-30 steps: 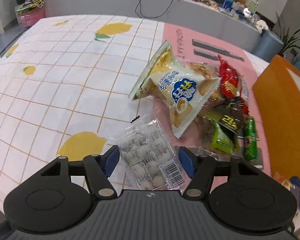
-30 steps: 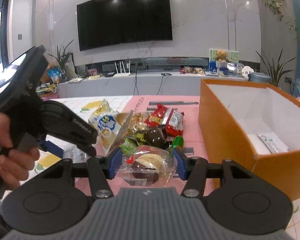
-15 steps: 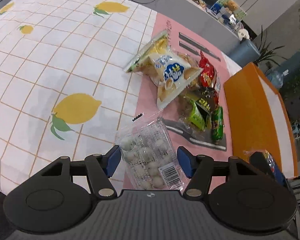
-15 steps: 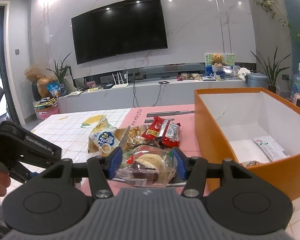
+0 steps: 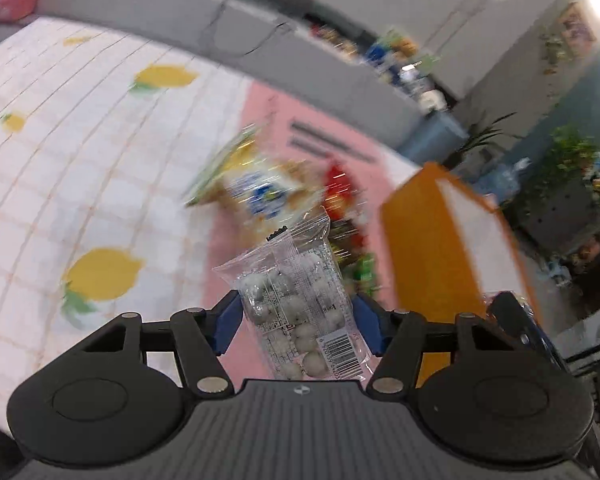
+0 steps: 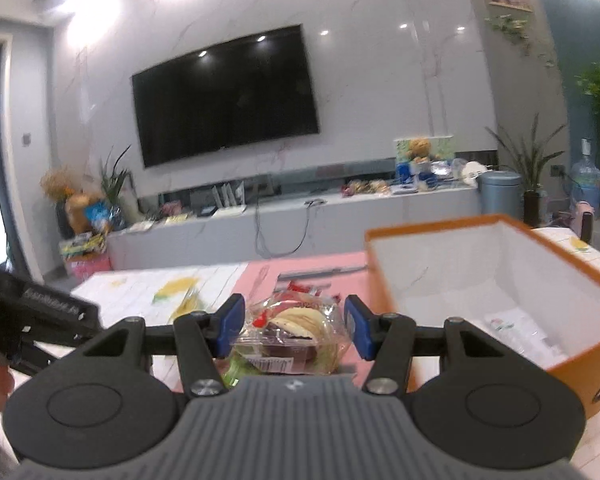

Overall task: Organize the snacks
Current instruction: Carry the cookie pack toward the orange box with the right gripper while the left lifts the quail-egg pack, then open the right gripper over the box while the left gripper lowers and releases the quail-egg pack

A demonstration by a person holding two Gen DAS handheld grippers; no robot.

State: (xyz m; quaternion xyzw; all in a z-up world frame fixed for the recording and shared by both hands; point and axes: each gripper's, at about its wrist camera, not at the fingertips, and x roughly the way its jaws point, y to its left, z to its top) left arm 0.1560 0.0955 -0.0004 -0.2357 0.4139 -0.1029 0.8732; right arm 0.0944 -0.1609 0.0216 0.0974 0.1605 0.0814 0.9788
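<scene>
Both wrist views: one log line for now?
left hand-held gripper: holds clear candy-ball packet | right hand-held gripper: holds clear-wrapped pastry | orange box: open

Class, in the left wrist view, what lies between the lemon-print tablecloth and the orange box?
The pink mat bearing a blurred pile of snack packets; the held clear pouch of white balls overlaps it.
</scene>
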